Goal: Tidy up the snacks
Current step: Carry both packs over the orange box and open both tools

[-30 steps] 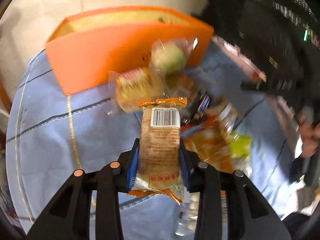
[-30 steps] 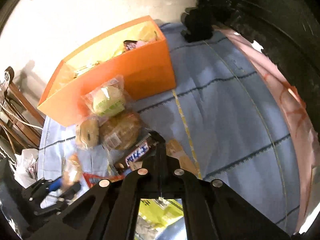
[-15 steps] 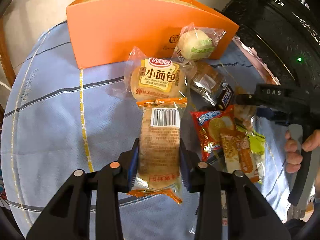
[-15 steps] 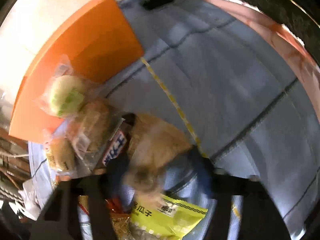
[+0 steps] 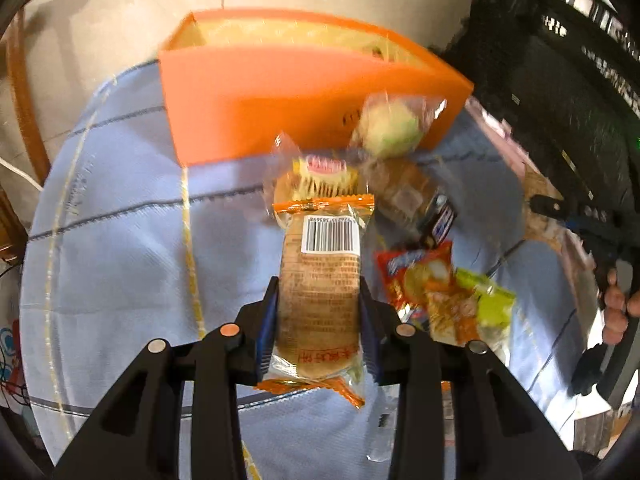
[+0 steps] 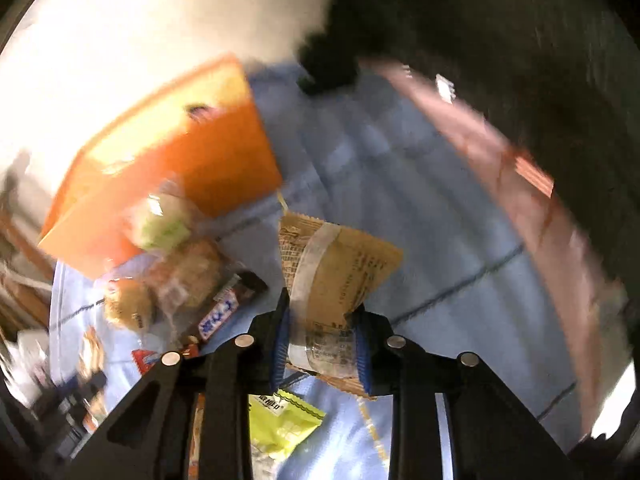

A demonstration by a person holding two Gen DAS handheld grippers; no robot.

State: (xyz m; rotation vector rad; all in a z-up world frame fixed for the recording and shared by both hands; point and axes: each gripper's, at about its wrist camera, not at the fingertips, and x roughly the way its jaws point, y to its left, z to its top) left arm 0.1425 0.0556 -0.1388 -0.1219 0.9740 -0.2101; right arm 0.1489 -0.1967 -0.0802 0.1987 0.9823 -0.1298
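My left gripper is shut on an orange-edged cake packet with a barcode and holds it above the blue cloth, short of the orange box. My right gripper is shut on a tan snack packet lifted off the cloth. The orange box stands at the back and holds some snacks. Loose snacks lie in front of it: a green bun, a small bread packet, a chocolate bar, a red packet and a yellow-green packet.
A blue checked cloth covers the round table. Dark carved furniture stands at the right. The right gripper and the hand on it show at the right edge of the left wrist view. A wooden chair is at the left.
My right gripper has closed on the tan packet and lifted it off the cloth. My left gripper has risen and drawn nearer the box with the cake packet still held.
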